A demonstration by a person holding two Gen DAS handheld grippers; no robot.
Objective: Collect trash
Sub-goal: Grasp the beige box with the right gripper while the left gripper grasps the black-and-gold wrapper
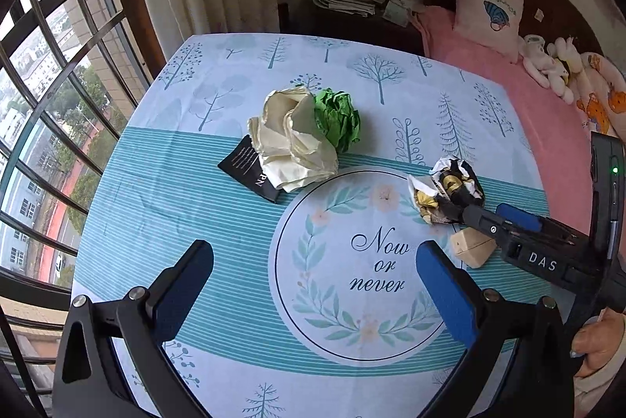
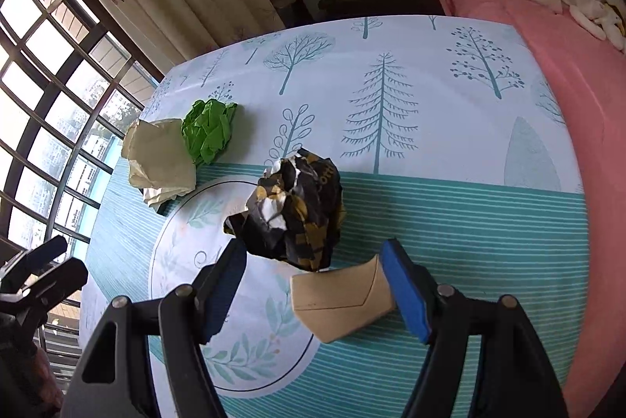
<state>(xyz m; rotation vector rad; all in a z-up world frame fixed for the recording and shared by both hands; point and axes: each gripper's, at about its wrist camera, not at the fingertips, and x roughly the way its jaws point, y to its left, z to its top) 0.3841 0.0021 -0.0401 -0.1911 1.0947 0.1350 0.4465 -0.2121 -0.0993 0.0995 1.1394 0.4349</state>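
Black-and-gold crumpled paper ball point(image 2: 297, 214) sits near the middle of the table point(image 2: 469, 222), at the rim of the printed circle on the blue tree-patterned cloth. The right tool point(image 2: 313, 261) is wide open around the near side of this ball; its 2 fingers flank it, the left pad near or against the paper, with no squeeze visible. The step in hand looks like the first pickup. The next move calls for closing the fingers on the ball without catching the small folded tan cardboard piece point(image 2: 344, 300) that lies just beside the blue right pad.

The left tool point(image 1: 313, 285) hovers over the near part of the table, wide open and empty. Toward the window-side edge wait a crumpled cream paper wad point(image 1: 293, 144), a crumpled green paper ball point(image 1: 338, 119) touching it, and a flat black printed card point(image 1: 248, 169) partly under the cream wad. All look light and springy. No bin is in view.
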